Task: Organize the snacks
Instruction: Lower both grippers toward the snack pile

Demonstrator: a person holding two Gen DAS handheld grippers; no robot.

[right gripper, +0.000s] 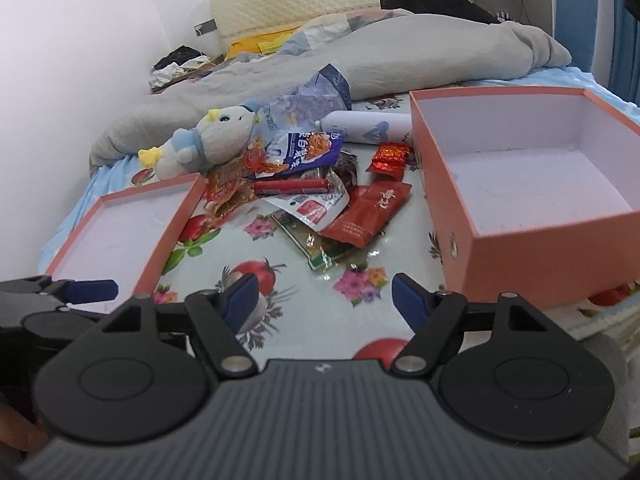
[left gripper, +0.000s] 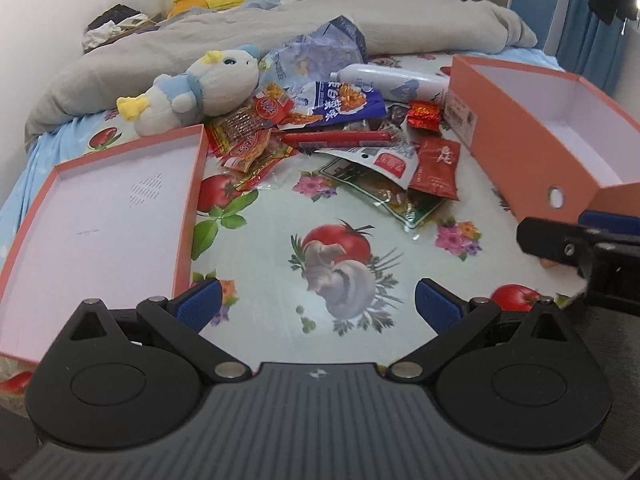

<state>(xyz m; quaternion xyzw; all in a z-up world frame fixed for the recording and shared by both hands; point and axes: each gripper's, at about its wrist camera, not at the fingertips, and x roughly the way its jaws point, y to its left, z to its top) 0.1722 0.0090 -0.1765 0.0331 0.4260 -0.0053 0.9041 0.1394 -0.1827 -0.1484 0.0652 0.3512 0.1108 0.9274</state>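
- Between the two grippers and the far grey duvet (left gripper: 280,36), the snacks (left gripper: 340,136) lie in one loose heap on the flowered cloth (left gripper: 260,260), well ahead of both grippers and touched by neither.
- The left gripper (left gripper: 318,304) has its jaws apart with nothing between them; only bare cloth shows in the gap.
- The right gripper (right gripper: 324,300) also stands released and empty, its jaws somewhat less wide than the left's.
- The nearest pieces are a dark red sachet (right gripper: 368,216) and a green packet (right gripper: 320,248) at the near right edge of the heap. They sit almost straight ahead of the right gripper, so I judge that hand the nearer one.
- A red sausage stick (left gripper: 336,138) lies with its long axis running left to right, across the line of both grippers; jaws coming in from the near side would close across its width.
- The deep box (right gripper: 520,208) stands open to the right of the heap, just beside the sachet; the shallow lid (left gripper: 100,216) lies to the left.
- A plush toy (left gripper: 200,88) and a white bottle (left gripper: 392,82) lie at the far side.
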